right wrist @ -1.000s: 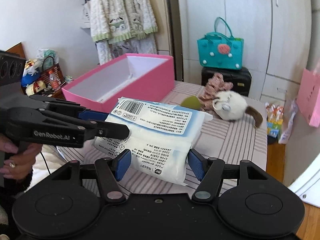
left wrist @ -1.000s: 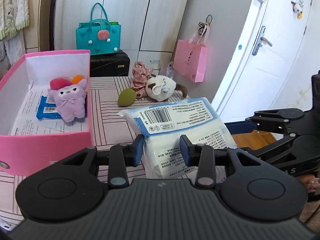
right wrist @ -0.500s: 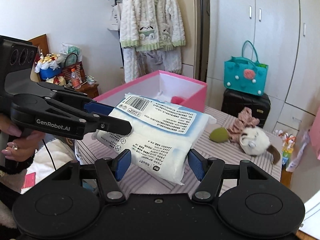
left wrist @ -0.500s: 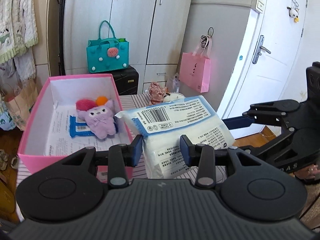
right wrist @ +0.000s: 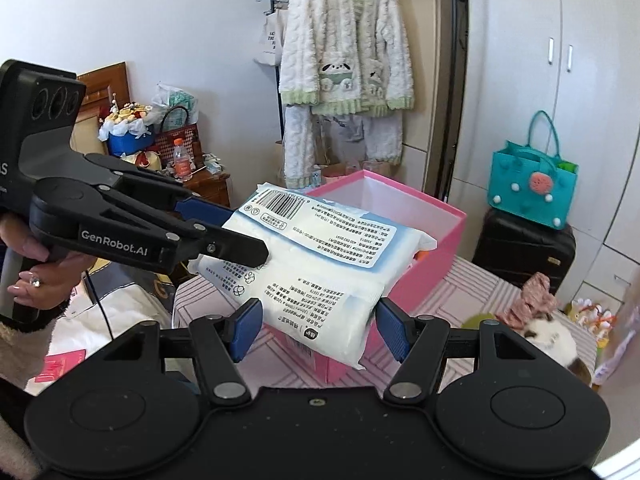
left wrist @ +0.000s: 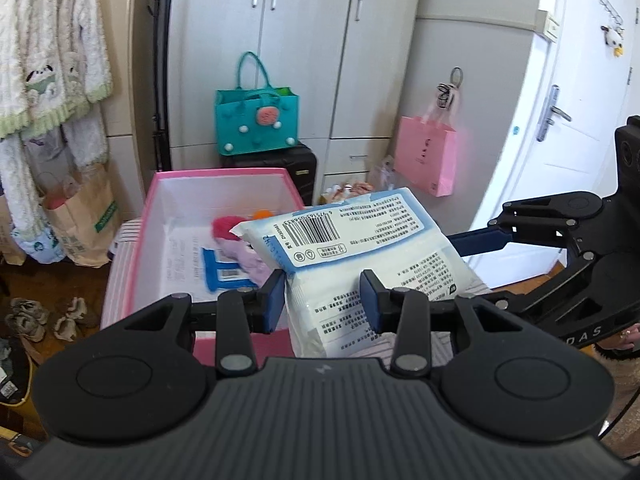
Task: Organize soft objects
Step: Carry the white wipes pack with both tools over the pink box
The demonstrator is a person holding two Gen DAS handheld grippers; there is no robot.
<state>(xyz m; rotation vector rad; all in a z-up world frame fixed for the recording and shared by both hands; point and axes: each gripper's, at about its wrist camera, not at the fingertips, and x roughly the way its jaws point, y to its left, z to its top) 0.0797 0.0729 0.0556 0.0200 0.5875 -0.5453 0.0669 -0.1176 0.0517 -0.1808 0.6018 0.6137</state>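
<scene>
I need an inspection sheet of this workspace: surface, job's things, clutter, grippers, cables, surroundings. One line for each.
Surface: striped table cloth, mostly covered.
Job's things: white and blue plastic pack of soft tissues held in the air over the pink cardboard box; purple plush toy inside the box; white plush toy on the table.
Clutter: green sponge and pink scrunchie beside it.
Grippers: left gripper and right gripper both clamp the pack.
Cables: black cable under the left hand.
Surroundings: teal bag, fluffy cardigan, white door.

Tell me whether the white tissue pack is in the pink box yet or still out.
Out. The tissue pack hangs above the pink box, gripped by the left gripper and right gripper.
</scene>
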